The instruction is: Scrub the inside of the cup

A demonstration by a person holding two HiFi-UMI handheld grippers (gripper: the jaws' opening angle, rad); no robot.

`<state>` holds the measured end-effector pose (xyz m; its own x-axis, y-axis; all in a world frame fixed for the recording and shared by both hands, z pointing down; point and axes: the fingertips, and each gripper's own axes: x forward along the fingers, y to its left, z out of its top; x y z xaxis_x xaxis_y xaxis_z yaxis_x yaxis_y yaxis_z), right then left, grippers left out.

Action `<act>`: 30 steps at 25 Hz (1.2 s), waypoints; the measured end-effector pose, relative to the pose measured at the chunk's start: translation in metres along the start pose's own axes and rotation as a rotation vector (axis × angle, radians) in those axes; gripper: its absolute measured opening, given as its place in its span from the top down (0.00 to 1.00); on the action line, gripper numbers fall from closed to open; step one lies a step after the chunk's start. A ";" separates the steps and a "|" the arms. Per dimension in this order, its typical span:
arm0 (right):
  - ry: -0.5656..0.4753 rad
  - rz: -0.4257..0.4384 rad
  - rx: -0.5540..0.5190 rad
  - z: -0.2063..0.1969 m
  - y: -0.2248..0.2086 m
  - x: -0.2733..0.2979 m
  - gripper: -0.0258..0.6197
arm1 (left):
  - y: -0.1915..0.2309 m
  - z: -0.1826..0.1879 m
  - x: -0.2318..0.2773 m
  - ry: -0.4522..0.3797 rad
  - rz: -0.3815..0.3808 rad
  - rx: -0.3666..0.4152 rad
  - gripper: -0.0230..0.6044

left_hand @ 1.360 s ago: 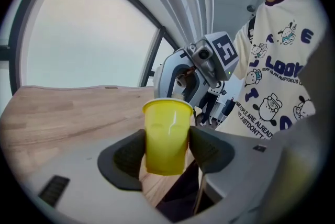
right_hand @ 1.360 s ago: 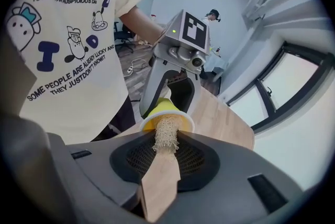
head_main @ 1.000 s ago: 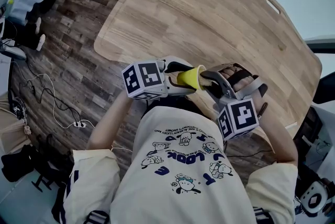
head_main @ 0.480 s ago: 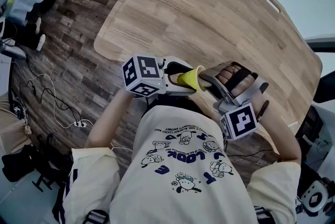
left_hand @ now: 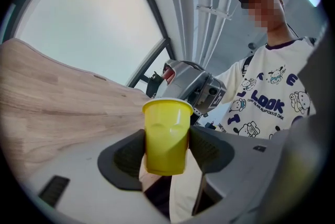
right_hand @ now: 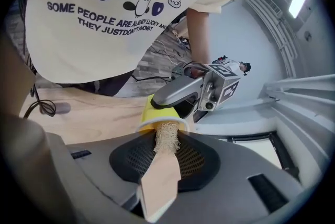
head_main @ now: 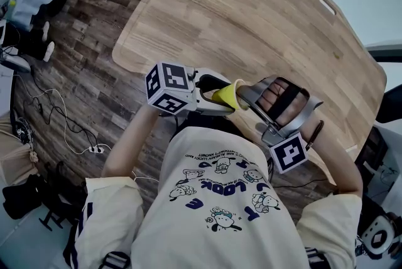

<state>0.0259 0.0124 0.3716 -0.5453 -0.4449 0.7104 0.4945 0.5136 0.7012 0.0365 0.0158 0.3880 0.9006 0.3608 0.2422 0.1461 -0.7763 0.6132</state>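
Observation:
A yellow plastic cup (left_hand: 166,135) sits between the two dark pads of my left gripper (left_hand: 166,150), which is shut on it; its wall is dented by the squeeze. The cup (head_main: 227,93) lies on its side in the head view, mouth toward my right gripper (head_main: 251,98). My right gripper (right_hand: 165,157) is shut on the flat wooden handle of a brush (right_hand: 161,176). The brush's pale bristles (right_hand: 166,136) reach into the mouth of the cup (right_hand: 157,113). Both grippers are held close in front of the person's chest.
A light wooden table (head_main: 251,16) with rounded corners lies beyond the grippers, its near edge under them. Dark plank floor (head_main: 81,73) with cables is at the left. The person's cream printed shirt (head_main: 220,205) fills the lower head view.
My right gripper has rolled about its own line, its marker cube swinging lower and to the right. My left gripper has tilted slightly with the cup. Neither hand has shifted place noticeably.

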 end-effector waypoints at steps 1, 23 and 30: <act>0.000 -0.016 -0.027 0.001 -0.001 0.000 0.81 | -0.001 0.000 0.000 -0.007 -0.010 -0.009 0.52; 0.006 -0.062 -0.074 0.002 -0.002 0.001 0.81 | -0.003 -0.001 -0.003 0.035 -0.014 0.002 0.52; 0.010 -0.009 0.036 -0.002 0.004 0.006 0.81 | 0.001 -0.003 -0.001 0.093 0.046 0.068 0.52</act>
<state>0.0262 0.0109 0.3788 -0.5428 -0.4563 0.7051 0.4651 0.5358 0.7047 0.0341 0.0165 0.3906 0.8657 0.3679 0.3395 0.1356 -0.8251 0.5484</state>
